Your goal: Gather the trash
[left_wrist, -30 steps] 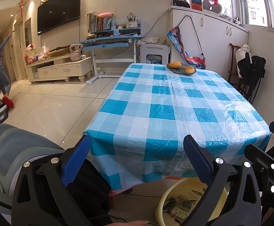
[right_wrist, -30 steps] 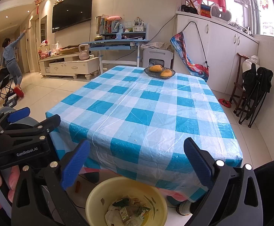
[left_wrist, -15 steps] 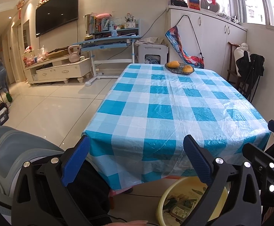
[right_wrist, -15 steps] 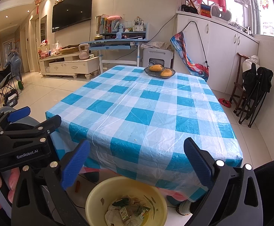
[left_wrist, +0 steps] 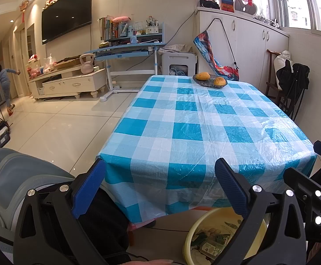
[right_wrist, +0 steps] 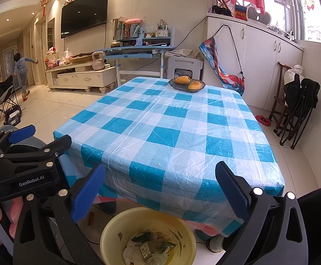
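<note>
Blue-checked plastic tablecloth (right_wrist: 167,132) bears a fruit bowl (right_wrist: 186,85); white tiled floor (left_wrist: 56,128).

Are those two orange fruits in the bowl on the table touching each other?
Apart. The right wrist view shows dark bowl between the left fruit and the right fruit.

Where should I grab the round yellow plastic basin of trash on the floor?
Pinch the round yellow plastic basin by its near rim, coming from above with one finger inside. It sits upright, its thin rim exposed, and the trash lies low in the middle.
</note>
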A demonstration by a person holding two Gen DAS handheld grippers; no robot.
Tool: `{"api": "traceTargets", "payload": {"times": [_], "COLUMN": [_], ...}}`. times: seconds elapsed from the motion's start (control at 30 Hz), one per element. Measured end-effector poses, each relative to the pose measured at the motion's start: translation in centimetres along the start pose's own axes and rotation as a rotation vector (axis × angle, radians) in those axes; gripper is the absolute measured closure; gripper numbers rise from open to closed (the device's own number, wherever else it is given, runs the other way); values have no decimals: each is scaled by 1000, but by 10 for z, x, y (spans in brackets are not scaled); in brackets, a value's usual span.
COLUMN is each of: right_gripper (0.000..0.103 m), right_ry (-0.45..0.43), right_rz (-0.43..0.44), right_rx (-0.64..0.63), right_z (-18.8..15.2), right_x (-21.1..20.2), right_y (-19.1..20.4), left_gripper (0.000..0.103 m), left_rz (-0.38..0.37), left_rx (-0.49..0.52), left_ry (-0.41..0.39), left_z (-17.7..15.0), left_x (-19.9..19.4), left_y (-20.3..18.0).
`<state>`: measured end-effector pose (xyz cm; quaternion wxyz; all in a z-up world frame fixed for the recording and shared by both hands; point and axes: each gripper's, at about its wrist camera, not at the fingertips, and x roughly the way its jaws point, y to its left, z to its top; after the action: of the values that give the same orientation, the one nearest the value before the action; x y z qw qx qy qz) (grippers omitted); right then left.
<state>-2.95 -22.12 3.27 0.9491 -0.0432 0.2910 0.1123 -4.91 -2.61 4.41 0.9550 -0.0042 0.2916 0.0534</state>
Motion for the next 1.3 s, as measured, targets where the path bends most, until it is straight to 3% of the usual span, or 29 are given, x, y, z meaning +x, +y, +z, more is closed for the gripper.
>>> {"api": "traceTargets", "payload": {"times": [1.3], "right_gripper": [7], "right_ry": [1], "right_rz": [0], "right_rx": [-1], "right_z": [0], "right_x": [0], "right_y": [1], "left_gripper": [8], "left_rz": [-14], "left_rx": [15], "left_ry": [0], "left_z": [2], "left_x": [-4], "left_y": [-1]}}
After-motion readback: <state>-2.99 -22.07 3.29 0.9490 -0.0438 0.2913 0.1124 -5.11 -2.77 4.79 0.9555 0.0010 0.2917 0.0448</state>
